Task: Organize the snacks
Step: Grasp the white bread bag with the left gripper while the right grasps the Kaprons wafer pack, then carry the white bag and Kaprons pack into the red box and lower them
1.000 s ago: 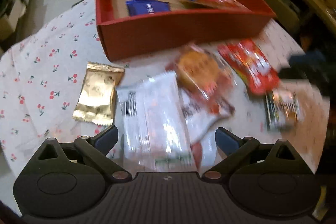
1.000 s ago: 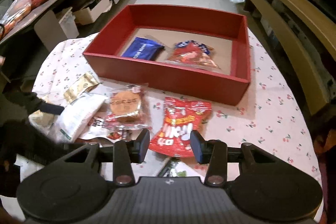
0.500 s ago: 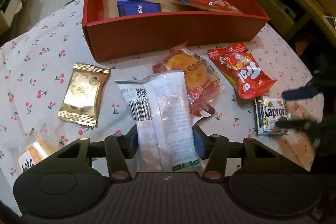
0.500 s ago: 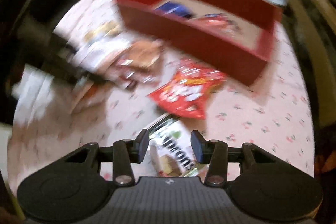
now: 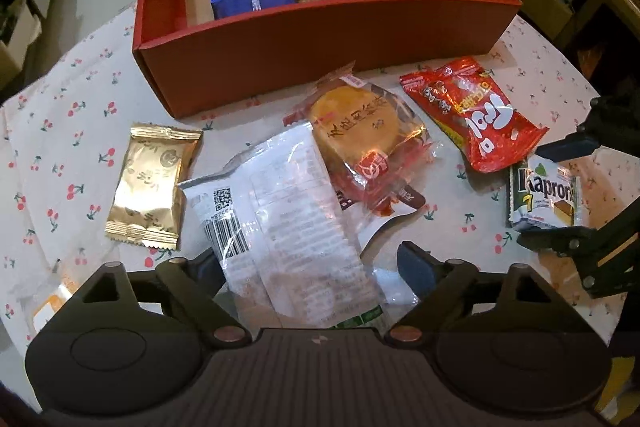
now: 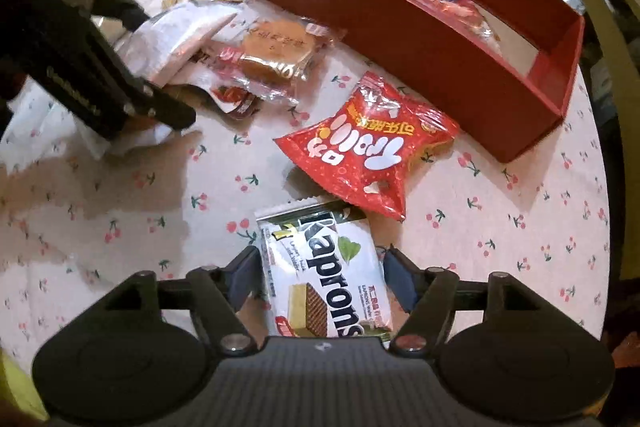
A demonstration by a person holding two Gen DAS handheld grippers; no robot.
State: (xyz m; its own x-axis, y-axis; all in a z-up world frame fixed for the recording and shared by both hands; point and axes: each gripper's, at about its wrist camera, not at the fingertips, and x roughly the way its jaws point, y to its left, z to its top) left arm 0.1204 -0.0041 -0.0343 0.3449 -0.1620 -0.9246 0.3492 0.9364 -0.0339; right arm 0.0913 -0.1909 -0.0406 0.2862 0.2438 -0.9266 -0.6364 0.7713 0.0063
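Both tongs opening, nothing gripped: left tongs (image 5: 308,263) straddle the light, crinkly white foil pouch (image 5: 280,211) on the desk, right tongs (image 6: 318,277) the Kaprons wafer pack (image 6: 324,267); pinch mid-edges, gently.

The left gripper (image 5: 310,267) – jaws opening – straddles a white packet (image 5: 288,223) lying on the surface (image 5: 60,131), pads clear of it.

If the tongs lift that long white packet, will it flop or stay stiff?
Probably floppy: the white packet is thin, wrinkled film that sags over the snacks under it. It looks light, since it lies flat with little bulge. Its shiny wrap may slip; the left tongs are opening around it and not pressing it.
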